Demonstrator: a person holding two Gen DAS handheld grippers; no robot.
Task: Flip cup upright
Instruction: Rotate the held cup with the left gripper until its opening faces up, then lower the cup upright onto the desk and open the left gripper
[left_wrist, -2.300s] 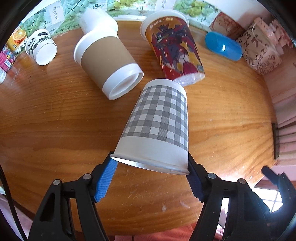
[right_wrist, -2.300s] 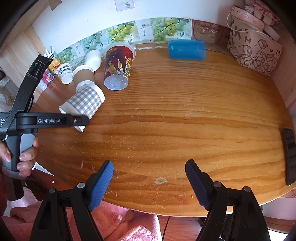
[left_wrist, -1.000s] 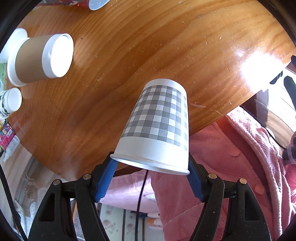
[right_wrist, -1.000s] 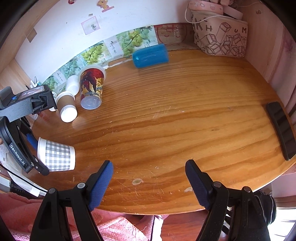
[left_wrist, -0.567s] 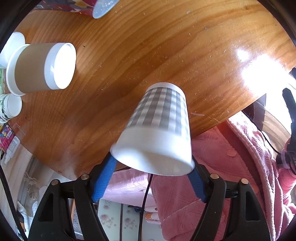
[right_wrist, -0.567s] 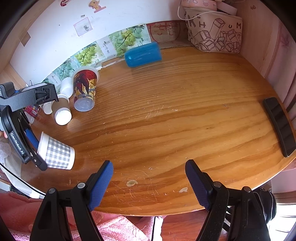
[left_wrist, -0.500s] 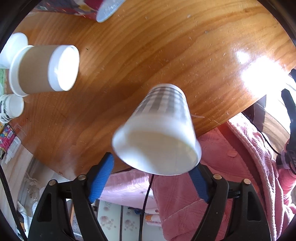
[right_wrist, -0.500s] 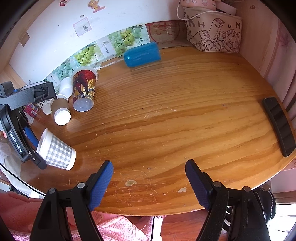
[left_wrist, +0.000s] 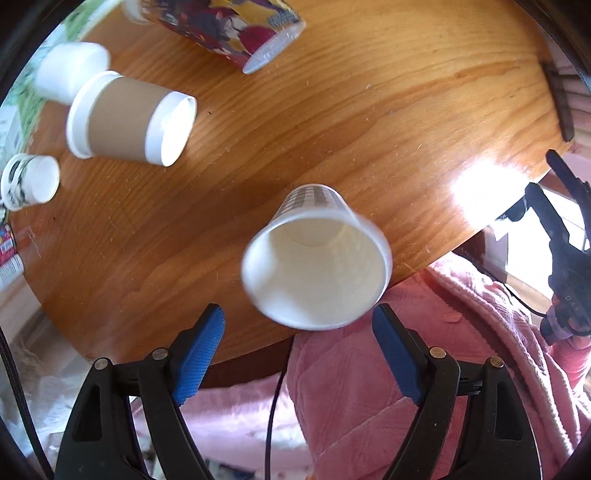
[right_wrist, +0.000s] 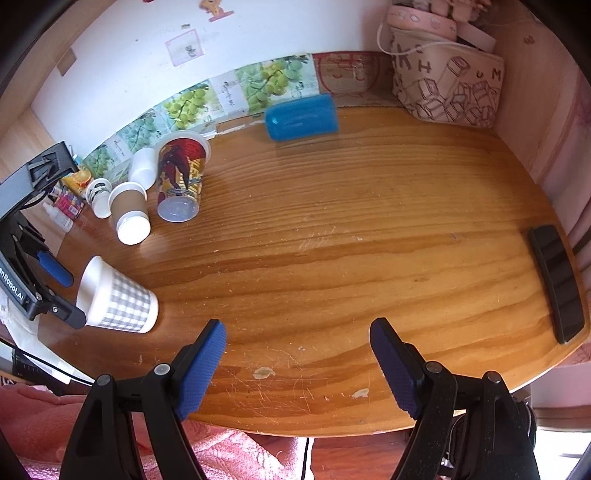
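Note:
The grey-checked paper cup (left_wrist: 317, 266) is free between the open fingers of my left gripper (left_wrist: 299, 347), its white mouth turned toward the camera and its base toward the table. In the right wrist view the cup (right_wrist: 118, 299) leans steeply near the table's left front edge, base at the wood, mouth up toward the left gripper (right_wrist: 55, 291), whose blue pads stand apart from it. My right gripper (right_wrist: 295, 365) is open and empty over the table's front edge.
A brown-sleeved cup (right_wrist: 130, 214), a red printed cup (right_wrist: 180, 181), a small white cup (right_wrist: 99, 195) and a white cup (right_wrist: 142, 168) lie at the back left. A blue case (right_wrist: 301, 116) and a patterned bag (right_wrist: 447, 88) sit at the back. A black phone (right_wrist: 557, 284) lies at the right edge.
The left gripper carried the checked cup toward the table's front edge, tipped it base down and opened. The cup has come free of the pads and its mouth now faces the camera.

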